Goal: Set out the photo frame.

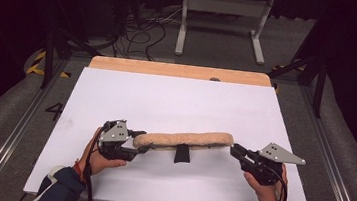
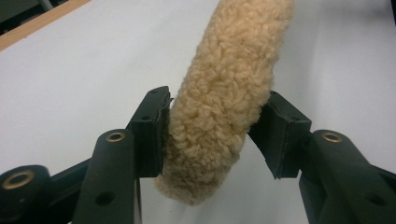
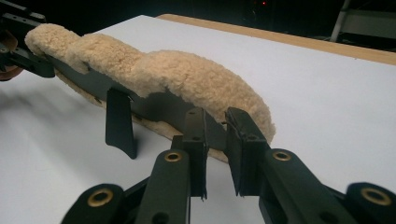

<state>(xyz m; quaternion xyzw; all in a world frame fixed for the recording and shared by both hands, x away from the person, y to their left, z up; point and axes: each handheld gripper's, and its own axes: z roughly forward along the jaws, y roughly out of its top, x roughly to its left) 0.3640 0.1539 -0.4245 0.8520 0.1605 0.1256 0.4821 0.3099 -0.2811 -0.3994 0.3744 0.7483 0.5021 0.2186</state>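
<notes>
A long tan fleece pad [image 1: 187,139] with a black underside stretches left to right over the white table top [image 1: 166,99], held up between both grippers. My left gripper [image 1: 141,144] is shut on its left end; in the left gripper view the black pads [image 2: 152,126] press the fluffy pad [image 2: 224,84] from both sides. My right gripper [image 1: 234,150] is shut on the right end, its jaws [image 3: 217,135] pinching the thin black edge below the fleece [image 3: 187,74]. A short black tab [image 1: 181,154] hangs from the middle of the pad down to the table.
A wooden strip [image 1: 179,70] runs along the table's far edge. Behind it stand a white metal frame [image 1: 223,14] and loose cables [image 1: 143,31] on the floor. Dark rails flank the table on both sides.
</notes>
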